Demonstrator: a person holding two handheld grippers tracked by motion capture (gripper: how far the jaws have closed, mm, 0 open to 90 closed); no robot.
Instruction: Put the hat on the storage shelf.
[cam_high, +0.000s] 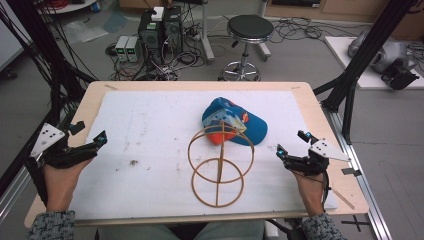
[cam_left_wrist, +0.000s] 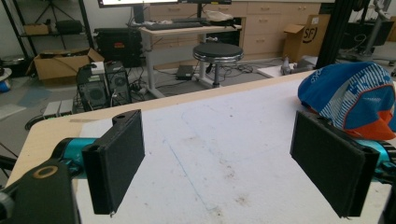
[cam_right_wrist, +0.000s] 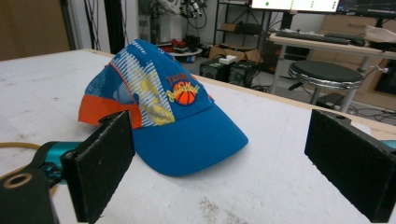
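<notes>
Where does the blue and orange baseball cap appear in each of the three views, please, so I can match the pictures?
High view: the blue and orange baseball cap lies right of centre on the white mat, behind the wooden ring stand.
Left gripper view: at the right edge, beyond the right jaw.
Right gripper view: left of centre, brim pointing right.
Shared landmark: the black round stool beyond the table.

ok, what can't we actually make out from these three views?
- Cap near side, high view: the wire stand crosses in front of it.
- Cap left edge, right gripper view: behind that gripper's own jaw.
- Cap, left gripper view: cut by the frame edge, lower part behind a jaw.
- Logo wording on the cap front: too small to read.
- Dark speck on the white mat: too small to identify.
</notes>
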